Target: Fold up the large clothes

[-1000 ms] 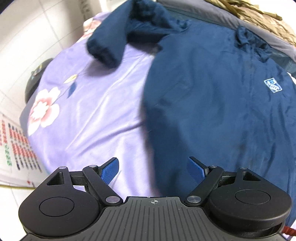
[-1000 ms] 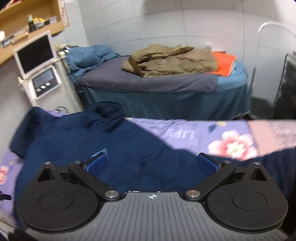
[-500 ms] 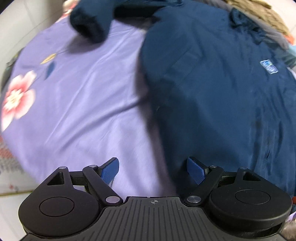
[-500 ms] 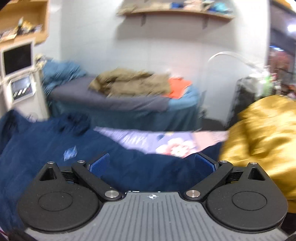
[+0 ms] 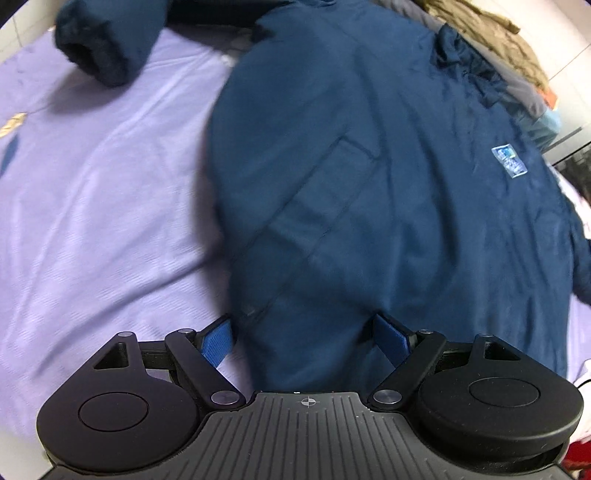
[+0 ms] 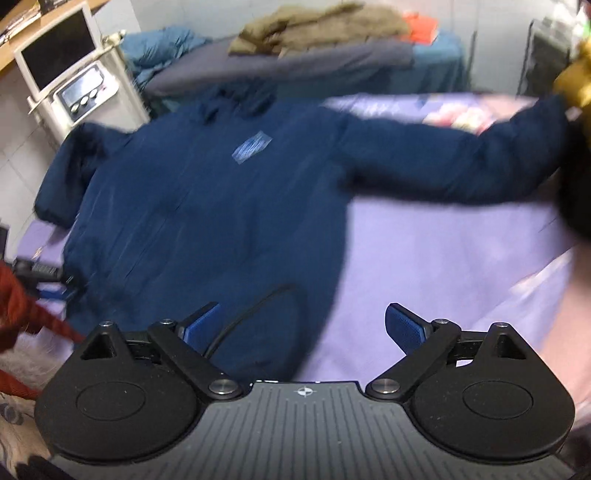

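A large navy jacket (image 5: 388,184) lies spread front-up on a lilac bedsheet (image 5: 92,203), with a pale blue logo patch (image 5: 509,160) on its chest. One sleeve is folded back, its cuff (image 5: 99,48) at the far left. My left gripper (image 5: 304,338) is open, tilted steeply down, and the jacket's near-left hem lies between its fingers without being pinched. In the right wrist view the jacket (image 6: 207,206) has its other sleeve (image 6: 461,166) stretched out to the right. My right gripper (image 6: 303,326) is wide, its jaws closing, over the hem's right corner and bare sheet (image 6: 443,266).
A second bed (image 6: 332,62) behind carries an olive garment (image 6: 317,26) and an orange cloth (image 6: 421,27). A white machine with a screen (image 6: 59,55) stands at the back left. Yellow fabric (image 6: 576,85) hangs at the right edge. A black cable (image 6: 243,314) crosses the hem; red knit (image 6: 22,306) shows at the left.
The left gripper sank toward the jacket, and its hem edge now lies between the fingers. The right gripper swung from facing the far bed to looking down over the jacket and outstretched sleeve.
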Demonstrator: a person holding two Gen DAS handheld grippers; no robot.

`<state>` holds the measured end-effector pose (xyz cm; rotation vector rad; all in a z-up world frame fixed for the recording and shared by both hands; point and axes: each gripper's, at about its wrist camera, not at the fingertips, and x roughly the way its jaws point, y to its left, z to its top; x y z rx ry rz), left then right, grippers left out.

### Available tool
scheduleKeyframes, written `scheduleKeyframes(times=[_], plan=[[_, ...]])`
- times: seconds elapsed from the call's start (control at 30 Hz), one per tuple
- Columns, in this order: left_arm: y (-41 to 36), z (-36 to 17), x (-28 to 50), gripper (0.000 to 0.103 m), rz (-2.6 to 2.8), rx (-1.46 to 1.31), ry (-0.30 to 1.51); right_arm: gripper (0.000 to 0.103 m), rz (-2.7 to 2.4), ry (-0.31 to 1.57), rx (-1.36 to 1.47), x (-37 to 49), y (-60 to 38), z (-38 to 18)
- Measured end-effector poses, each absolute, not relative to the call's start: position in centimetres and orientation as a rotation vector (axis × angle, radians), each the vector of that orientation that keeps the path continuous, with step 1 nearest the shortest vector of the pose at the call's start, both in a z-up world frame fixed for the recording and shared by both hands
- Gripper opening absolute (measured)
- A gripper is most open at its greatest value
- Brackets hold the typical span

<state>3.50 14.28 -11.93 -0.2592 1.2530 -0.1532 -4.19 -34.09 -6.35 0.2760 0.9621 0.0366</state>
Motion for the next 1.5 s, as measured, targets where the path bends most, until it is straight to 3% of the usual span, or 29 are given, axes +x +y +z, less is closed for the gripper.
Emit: scheduleKeyframes(times=[0.3, 0.33, 0.4, 0.43, 0.5, 0.57, 0.87, 0.93, 1.03, 1.07, 1.1, 1.13, 1.27, 1.37, 1.5], plan=[[13.4, -11.8, 3.7, 0.103, -0.192, -0.256, 1.242, 0.094, 0.057, 1.200, 0.391, -2.9, -30.9, -13.0], [13.6, -11.6, 3.9, 0.103, -0.200, -0.252, 1.245, 0.091, 0.078, 1.221, 0.426, -2.5, -30.9, -13.4], [13.4, -11.1, 4.0, 0.099, -0.217, -0.238, 1.250, 0.070, 0.133, 1.239, 0.535, -2.3, -31.1, -14.1], [13.4, -10.7, 4.1, 0.096, -0.228, -0.236, 1.247, 0.066, 0.155, 1.242, 0.562, -2.3, -31.0, -14.4], [13.3, -9.4, 4.7, 0.075, -0.237, -0.252, 1.237, 0.041, 0.162, 1.232, 0.536, -2.1, -31.0, -14.0], [13.0, -7.3, 5.4, 0.062, -0.270, -0.295, 1.196, 0.029, 0.182, 1.182, 0.562, -2.0, -31.7, -12.6], [8.3, 0.7, 16.4, 0.057, -0.315, -0.334, 0.960, 0.022, 0.204, 0.839, 0.899, 0.2, -39.4, -4.5], [6.0, 0.3, 19.6, 0.056, -0.321, -0.290, 0.959, 0.022, 0.170, 0.793, 0.966, 2.1, -41.3, -4.2], [1.7, -3.2, 23.2, 0.074, -0.286, -0.131, 1.059, 0.032, 0.060, 0.756, 1.101, 5.8, -43.7, -5.8], [0.4, -4.6, 24.1, 0.095, -0.278, -0.082, 1.118, 0.052, -0.013, 0.759, 1.131, 7.0, -44.5, -6.9], [-0.4, -5.9, 24.6, 0.103, -0.279, -0.048, 1.163, 0.073, -0.102, 0.791, 1.135, 8.1, -45.1, -8.2], [-0.9, -6.8, 24.7, 0.103, -0.294, -0.032, 1.180, 0.079, -0.192, 0.838, 1.139, 8.8, -45.7, -9.3], [-0.8, -8.0, 23.5, 0.103, -0.298, -0.037, 1.140, 0.078, -0.333, 0.913, 1.263, 7.2, -46.6, -12.8], [0.2, -7.9, 23.3, 0.103, -0.350, -0.060, 1.139, 0.090, -0.241, 0.918, 1.284, 3.1, -45.9, -12.9], [1.2, -7.0, 24.1, 0.103, -0.379, -0.136, 1.163, 0.094, -0.230, 0.950, 1.179, -3.9, -46.3, -11.2]])
